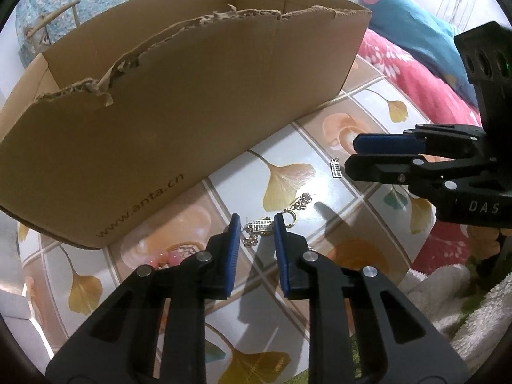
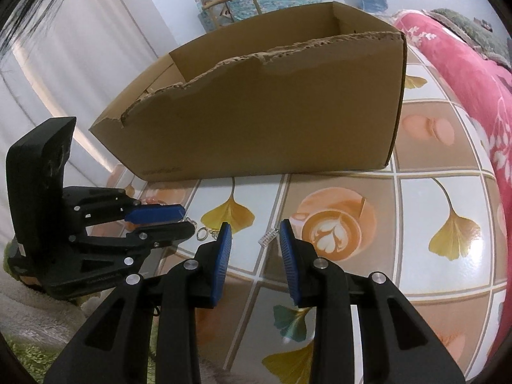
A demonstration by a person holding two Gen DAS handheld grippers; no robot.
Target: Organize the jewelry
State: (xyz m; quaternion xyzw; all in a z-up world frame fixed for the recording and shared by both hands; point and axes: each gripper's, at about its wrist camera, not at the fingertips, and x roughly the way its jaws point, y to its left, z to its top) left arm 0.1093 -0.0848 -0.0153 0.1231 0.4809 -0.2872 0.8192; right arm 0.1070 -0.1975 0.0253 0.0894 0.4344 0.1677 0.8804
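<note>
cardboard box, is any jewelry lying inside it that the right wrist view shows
No: the cardboard box shows only bare inner walls, while the small silver charm and the chain with its ring lie outside on the tablecloth.

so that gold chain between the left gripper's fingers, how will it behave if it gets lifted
Probably floppy: the gold chain lies in loose kinks on the tablecloth, so it should dangle. Its ring and small charm may swing. The thin links look easy to miss for the left gripper.
</note>
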